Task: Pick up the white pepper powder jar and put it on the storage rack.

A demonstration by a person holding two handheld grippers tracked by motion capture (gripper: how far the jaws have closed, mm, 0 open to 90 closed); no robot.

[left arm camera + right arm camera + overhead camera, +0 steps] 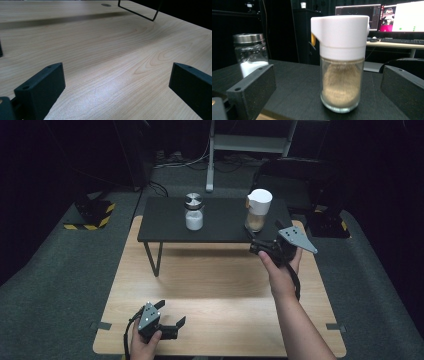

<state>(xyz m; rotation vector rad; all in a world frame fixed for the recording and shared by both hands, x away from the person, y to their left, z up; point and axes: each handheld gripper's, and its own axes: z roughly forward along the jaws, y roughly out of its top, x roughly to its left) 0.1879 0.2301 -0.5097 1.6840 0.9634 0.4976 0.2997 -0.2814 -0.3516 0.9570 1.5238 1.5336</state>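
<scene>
Left gripper (169, 314) low at near edge of light wooden table (215, 285), jaws spread, empty. Right gripper (263, 238) spread wide, facing white-lidded glass dispenser of tan powder (340, 65) upright on black raised shelf (220, 227), not touching.

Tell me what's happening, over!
Right gripper open, lined up on white-lidded jar, not touching. Left gripper open, low over wooden table. Nothing in the way.

White-capped jar (340, 62) — tan powder; black shelf (299, 82)
</scene>
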